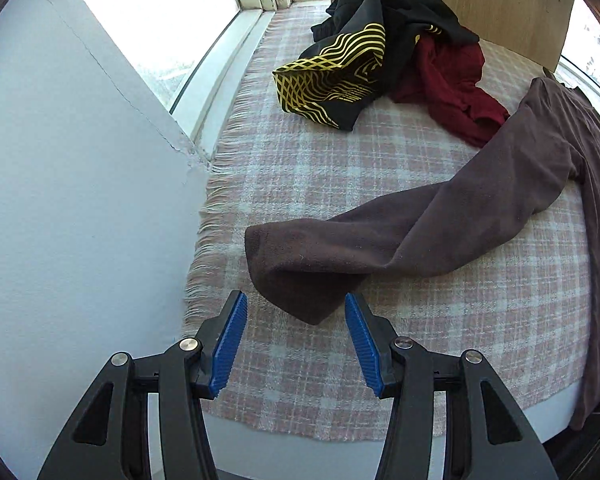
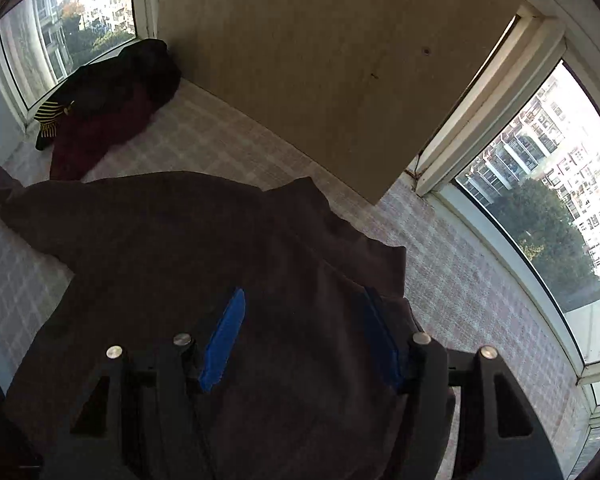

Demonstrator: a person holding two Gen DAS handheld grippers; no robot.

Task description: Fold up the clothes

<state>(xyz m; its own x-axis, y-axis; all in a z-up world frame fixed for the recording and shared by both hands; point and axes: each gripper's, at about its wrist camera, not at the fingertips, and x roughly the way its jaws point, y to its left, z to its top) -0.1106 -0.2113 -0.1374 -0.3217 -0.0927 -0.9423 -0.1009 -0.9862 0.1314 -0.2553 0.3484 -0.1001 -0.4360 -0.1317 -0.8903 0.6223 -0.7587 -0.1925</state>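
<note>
A dark brown long-sleeved garment (image 1: pixel 440 224) lies spread on a pink-and-white checked blanket (image 1: pixel 340 160) beside the windows. In the left wrist view its sleeve stretches across the blanket toward the left gripper (image 1: pixel 296 340), and the cuff end sits just ahead of and between the two blue pads, which stand apart with a clear gap and press on nothing; the cuff looks slightly raised from the blanket, but whether it touches the right-hand pad cannot be told. The left gripper points steeply down at the blanket's fringed edge, next to a pale wall (image 1: pixel 80 200). In the right wrist view the right gripper (image 2: pixel 304 340) hovers over the garment's body, also aimed steeply down, its jaws about half parted with only flat cloth beneath them and nothing clamped. Farther back, a black garment with gold line pattern (image 1: pixel 340 76) and a dark red garment (image 1: pixel 452 80) lie heaped against a wooden panel (image 2: pixel 320 60).
</note>
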